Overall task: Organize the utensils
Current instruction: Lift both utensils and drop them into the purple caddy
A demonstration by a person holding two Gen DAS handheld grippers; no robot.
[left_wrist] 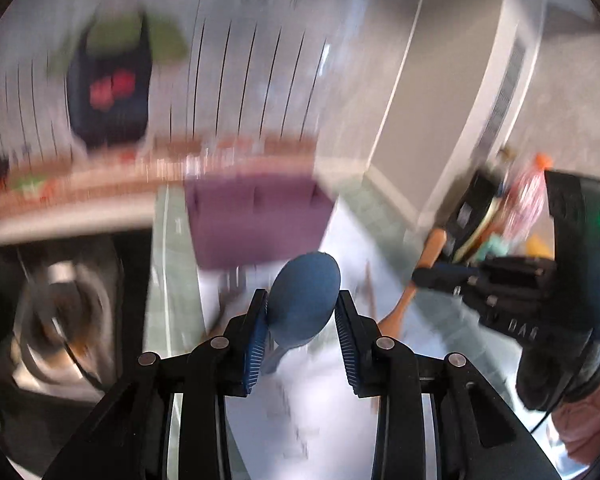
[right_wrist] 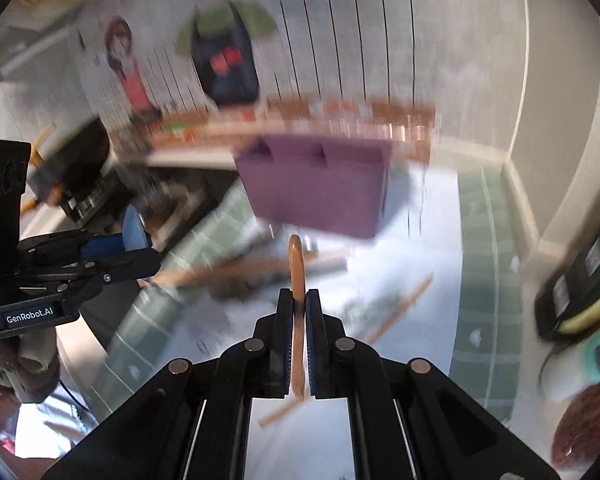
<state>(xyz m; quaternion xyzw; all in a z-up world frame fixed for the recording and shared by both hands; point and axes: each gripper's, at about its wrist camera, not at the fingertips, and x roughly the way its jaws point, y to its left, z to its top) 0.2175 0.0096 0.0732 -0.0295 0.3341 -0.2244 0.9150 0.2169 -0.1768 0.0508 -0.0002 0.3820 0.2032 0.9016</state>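
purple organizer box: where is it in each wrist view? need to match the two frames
Left wrist: purple organizer box sits centre, just above the blue spoon held in the left gripper.
Right wrist: the box is centre, slightly right, beyond the wooden utensil clamped in the right gripper.
Shared landmark: the dark poster with red patches on the wall, up and left of the box in both.
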